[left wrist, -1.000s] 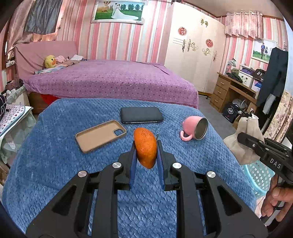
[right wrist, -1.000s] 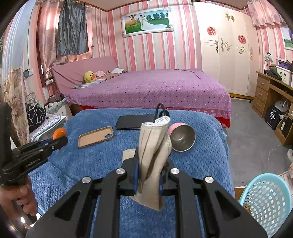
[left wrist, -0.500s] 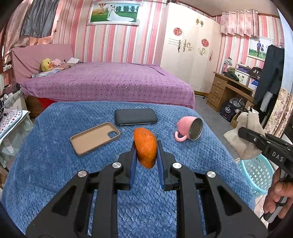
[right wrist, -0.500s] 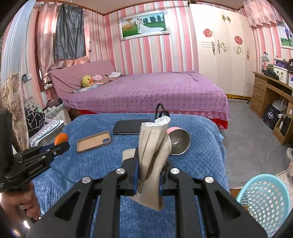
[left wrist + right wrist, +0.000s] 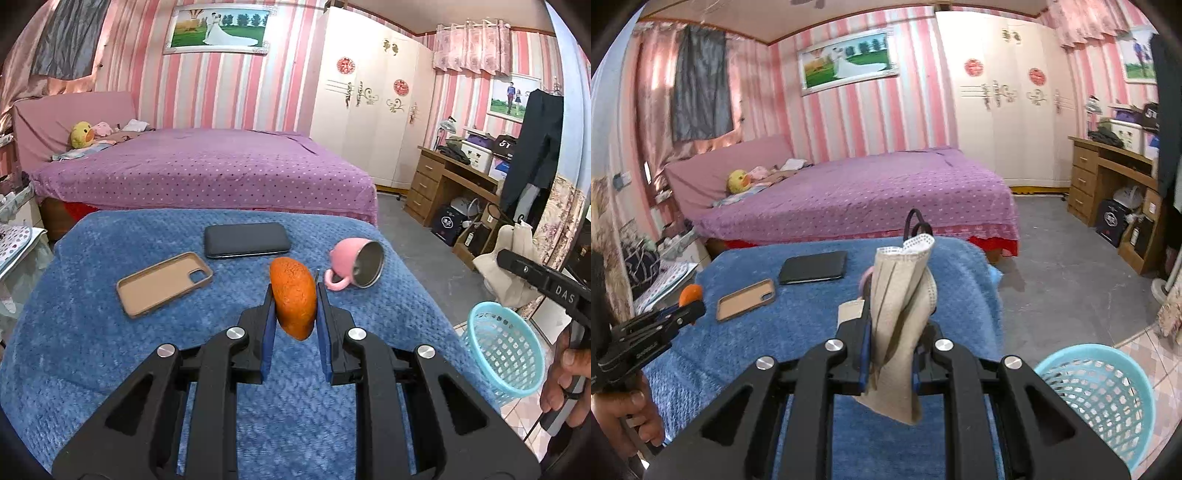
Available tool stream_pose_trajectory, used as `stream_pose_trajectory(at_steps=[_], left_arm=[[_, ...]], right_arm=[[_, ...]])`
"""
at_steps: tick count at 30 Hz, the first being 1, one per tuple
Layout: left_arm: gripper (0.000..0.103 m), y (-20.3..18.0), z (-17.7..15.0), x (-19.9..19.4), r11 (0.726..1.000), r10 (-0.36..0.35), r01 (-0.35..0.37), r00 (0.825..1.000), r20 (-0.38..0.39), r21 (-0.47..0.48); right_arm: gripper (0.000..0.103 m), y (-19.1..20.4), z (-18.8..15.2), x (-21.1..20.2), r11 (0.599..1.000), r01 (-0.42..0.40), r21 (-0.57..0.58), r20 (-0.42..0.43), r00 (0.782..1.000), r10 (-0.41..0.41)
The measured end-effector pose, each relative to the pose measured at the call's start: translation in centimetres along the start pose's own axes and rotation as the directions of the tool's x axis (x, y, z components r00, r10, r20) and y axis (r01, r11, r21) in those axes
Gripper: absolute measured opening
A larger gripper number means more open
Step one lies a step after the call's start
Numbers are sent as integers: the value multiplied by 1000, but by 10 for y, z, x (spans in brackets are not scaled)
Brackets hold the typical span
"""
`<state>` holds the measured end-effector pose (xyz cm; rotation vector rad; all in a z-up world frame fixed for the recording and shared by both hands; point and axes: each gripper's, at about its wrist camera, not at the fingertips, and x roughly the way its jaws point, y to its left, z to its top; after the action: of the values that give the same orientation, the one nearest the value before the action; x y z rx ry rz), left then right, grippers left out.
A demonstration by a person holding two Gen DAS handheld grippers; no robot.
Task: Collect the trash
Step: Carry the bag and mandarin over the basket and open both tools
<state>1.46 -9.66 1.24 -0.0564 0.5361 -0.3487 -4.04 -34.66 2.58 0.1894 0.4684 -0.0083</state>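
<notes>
Orange peel (image 5: pixel 293 297) held upright; beige, possibly paper, mask (image 5: pixel 899 325) upright; blue basket (image 5: pixel 1100 398) on floor.

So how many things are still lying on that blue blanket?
3: a tan phone case on the left, a black phone behind it, and a tipped pink mug on the right. Nothing else shows, though the grippers hide part of the blanket.

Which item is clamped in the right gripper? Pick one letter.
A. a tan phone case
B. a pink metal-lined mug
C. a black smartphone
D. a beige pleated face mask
D: in the right wrist view the beige pleated face mask stands pinched in the right gripper, while the mug, phone case and smartphone lie on the blue blanket.
</notes>
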Motion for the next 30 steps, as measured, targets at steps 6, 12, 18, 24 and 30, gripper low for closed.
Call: stream_pose_trajectory(at_steps=[6, 12, 18, 24, 30], left_arm=[[19, -16, -1, 4, 999, -36, 36, 999, -13, 2], [19, -48, 1, 11, 997, -58, 60, 998, -32, 47], [19, -91, 11, 17, 990, -120, 123, 992, -36, 74], [20, -156, 12, 27, 969, -192, 199, 980, -57, 145], [20, -220, 3, 38, 938, -275, 289, 956, -96, 192]], right_arm=[[16, -30, 7, -12, 999, 21, 37, 11, 1000, -21], [16, -50, 13, -22, 995, 82, 52, 35, 996, -84], [17, -77, 16, -36, 987, 125, 105, 52, 990, -131], [19, -114, 15, -49, 958, 230, 172, 50, 969, -242], [20, -163, 8, -58, 904, 329, 274, 16, 938, -346]])
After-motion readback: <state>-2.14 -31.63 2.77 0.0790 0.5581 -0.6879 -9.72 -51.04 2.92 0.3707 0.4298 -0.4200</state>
